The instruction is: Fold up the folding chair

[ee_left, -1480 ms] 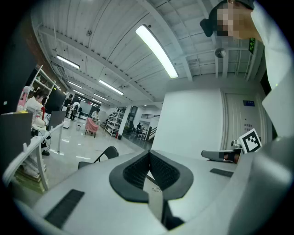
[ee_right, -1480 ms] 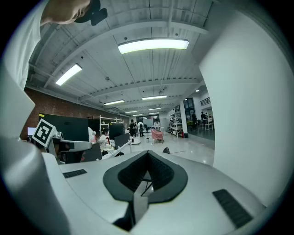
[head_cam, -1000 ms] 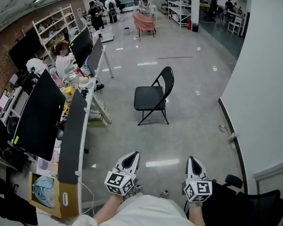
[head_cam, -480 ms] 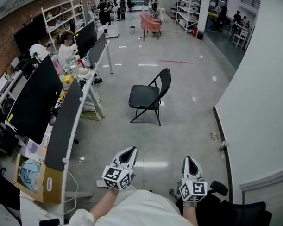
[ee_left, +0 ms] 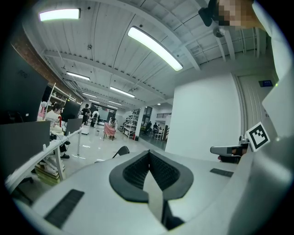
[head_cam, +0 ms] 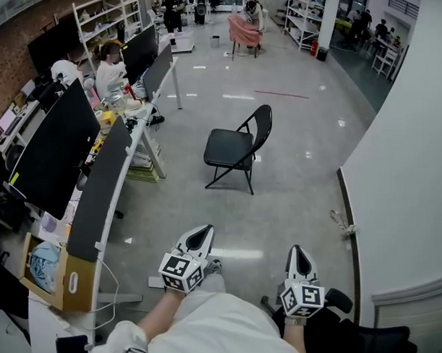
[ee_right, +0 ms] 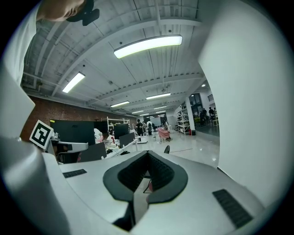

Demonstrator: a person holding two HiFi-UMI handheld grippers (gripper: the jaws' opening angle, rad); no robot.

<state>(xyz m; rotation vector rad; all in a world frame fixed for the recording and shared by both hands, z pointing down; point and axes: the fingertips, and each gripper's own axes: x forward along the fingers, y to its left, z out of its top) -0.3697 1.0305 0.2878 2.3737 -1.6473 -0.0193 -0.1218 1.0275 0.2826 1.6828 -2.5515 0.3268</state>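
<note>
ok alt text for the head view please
A black folding chair stands open on a grey floor, well ahead of a person's left gripper and right gripper, both shut and empty. On the left, desks with dark monitors; on the right, a white wall.

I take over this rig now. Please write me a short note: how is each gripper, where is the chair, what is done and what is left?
Left gripper: shut, empty, held low in front of the person.
Right gripper: shut, empty, beside the left one.
Folding chair: stands open on the floor ahead, seat down, well apart from both grippers, to the right of the row of desks.
Done: nothing on the chair yet.
Left: go to the chair, open the jaws, take hold of it and fold the seat up against the back.
</note>
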